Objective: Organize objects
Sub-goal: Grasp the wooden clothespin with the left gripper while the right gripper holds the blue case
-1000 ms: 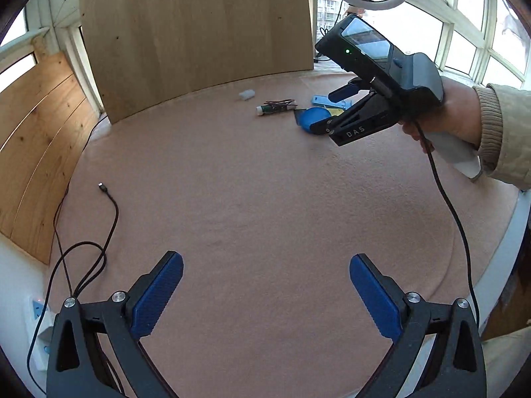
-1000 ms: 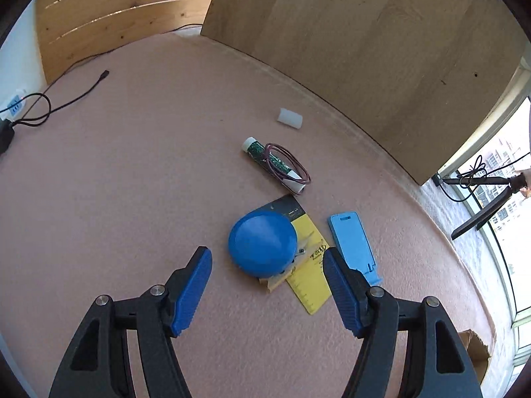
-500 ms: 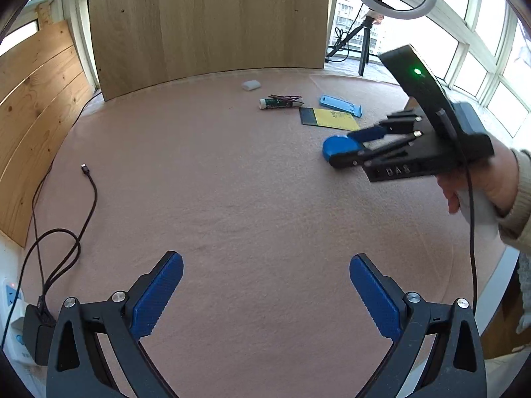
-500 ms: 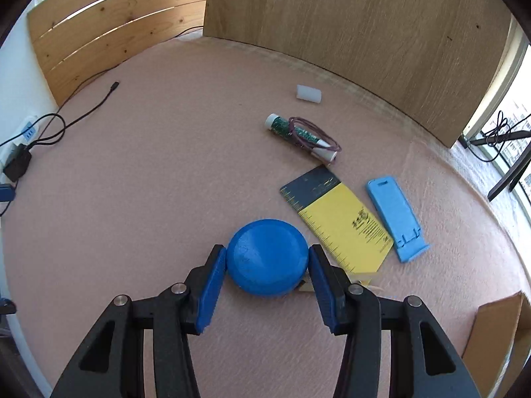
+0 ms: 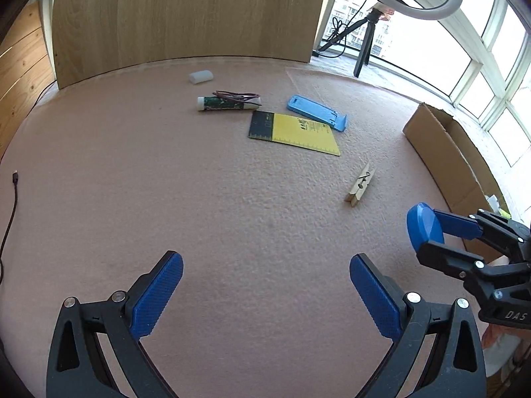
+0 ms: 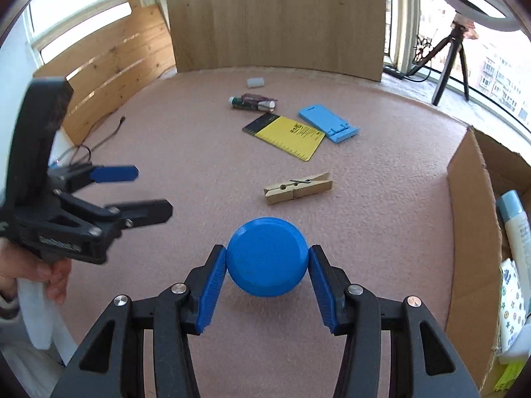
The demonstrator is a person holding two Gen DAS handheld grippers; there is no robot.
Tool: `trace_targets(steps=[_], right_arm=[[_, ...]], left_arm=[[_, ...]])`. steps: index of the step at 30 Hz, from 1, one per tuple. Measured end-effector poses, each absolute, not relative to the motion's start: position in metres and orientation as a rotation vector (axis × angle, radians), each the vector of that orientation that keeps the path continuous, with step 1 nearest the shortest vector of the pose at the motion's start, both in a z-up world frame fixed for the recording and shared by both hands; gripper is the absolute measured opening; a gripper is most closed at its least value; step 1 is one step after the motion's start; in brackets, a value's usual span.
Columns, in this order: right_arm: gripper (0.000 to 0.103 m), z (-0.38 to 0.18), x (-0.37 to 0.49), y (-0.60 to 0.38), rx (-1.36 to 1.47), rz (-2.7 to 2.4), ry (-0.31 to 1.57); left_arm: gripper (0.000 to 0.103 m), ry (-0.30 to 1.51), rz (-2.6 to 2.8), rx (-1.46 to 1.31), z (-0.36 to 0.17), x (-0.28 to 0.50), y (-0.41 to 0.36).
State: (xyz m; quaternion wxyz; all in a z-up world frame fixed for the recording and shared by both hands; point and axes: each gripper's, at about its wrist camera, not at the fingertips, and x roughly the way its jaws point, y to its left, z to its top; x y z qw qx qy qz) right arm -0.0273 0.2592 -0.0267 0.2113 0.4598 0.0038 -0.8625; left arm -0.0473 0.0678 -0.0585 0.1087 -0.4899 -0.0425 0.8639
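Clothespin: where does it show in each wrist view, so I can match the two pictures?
Left wrist view: the clothespin lies right of centre on the mat, below the yellow ruler card.
Right wrist view: the clothespin lies at mid-frame, just above the blue disc held in the right gripper.
Shared landmark: the ruler card, beside the blue phone stand.

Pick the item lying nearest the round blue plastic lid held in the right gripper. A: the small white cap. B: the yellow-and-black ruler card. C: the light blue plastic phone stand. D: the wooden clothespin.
D: the wooden clothespin lies just beyond the round blue plastic lid clamped in the right gripper, with every other item farther back on the pink mat.
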Motion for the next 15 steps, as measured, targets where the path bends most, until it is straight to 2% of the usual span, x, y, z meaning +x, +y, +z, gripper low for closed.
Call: trace_targets(steps=[2, 7, 9, 11, 12, 13, 15], right_arm=[[0.046, -0.022, -0.025, 0.271, 1.284, -2.421, -0.074], [0.046, -0.032, -0.013, 0.280, 1.346, -2.465, 0.009], [0.046, -0.037, -0.004, 0.285, 1.359, -2.458, 0.012], [0.046, -0.043, 0.006, 0.288, 1.373, -2.451, 0.030], [0.046, -0.044, 0.012, 0.291, 1.378, -2.452, 0.039], [0.046, -0.046, 0.017, 0.293, 1.384, -2.452, 0.044], [0.046, -0.048, 0.027, 0.298, 1.392, -2.458, 0.040]], left_arm=[[0.102, -0.097, 2.525, -1.422, -0.057, -0.050, 0.083], [0.100, 0.090, 2.517, -1.306, -0.054, -0.071, 0.131], [0.091, 0.103, 2.494, -1.303, -0.056, -0.084, 0.144], [0.068, 0.097, 2.467, -1.320, -0.060, -0.097, 0.153], [0.060, 0.089, 2.447, -1.332, -0.063, -0.102, 0.156], [0.047, 0.086, 2.432, -1.341, -0.065, -0.106, 0.159], [0.044, 0.109, 2.437, -1.322, -0.065, -0.110, 0.164]])
